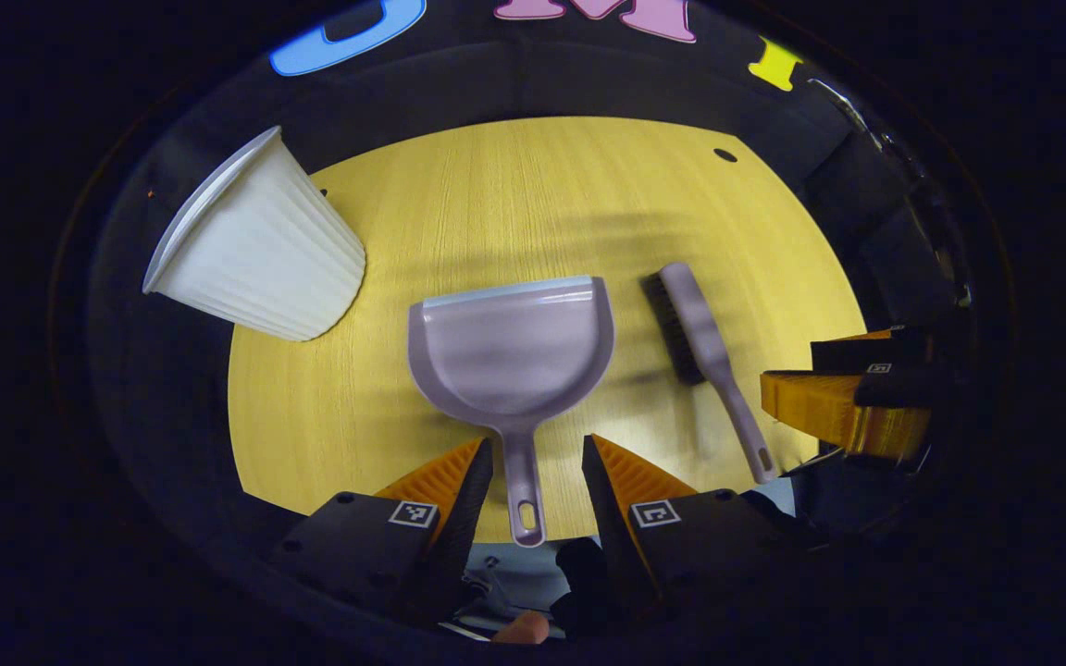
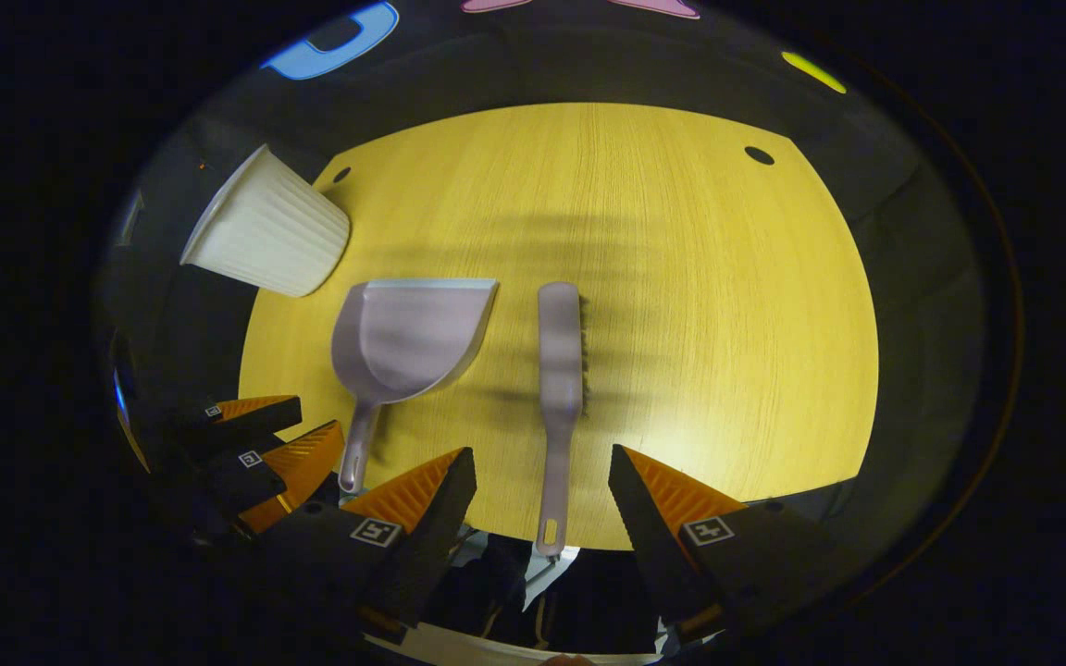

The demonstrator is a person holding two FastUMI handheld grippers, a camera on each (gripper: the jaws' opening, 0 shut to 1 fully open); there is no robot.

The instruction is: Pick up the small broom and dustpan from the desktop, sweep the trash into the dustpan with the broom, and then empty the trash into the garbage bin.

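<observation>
A pale lilac dustpan (image 1: 513,350) lies on the yellow wooden desktop (image 1: 542,194), its handle pointing toward me. My left gripper (image 1: 538,472) is open, one finger on each side of that handle, not touching it. A matching small broom (image 1: 704,356) lies just right of the pan, dark bristles facing left. In the right gripper view the broom (image 2: 559,370) lies straight ahead, and my right gripper (image 2: 542,481) is open astride its handle end. The dustpan (image 2: 408,338) sits to its left. The left gripper (image 2: 260,444) shows at lower left. No trash is visible on the desk.
A white ribbed garbage bin (image 1: 260,245) stands at the desk's far left corner, also in the right gripper view (image 2: 265,227). The right gripper (image 1: 843,393) shows at the right edge of the left gripper view. A small dark hole (image 2: 759,155) marks the far right of the desktop.
</observation>
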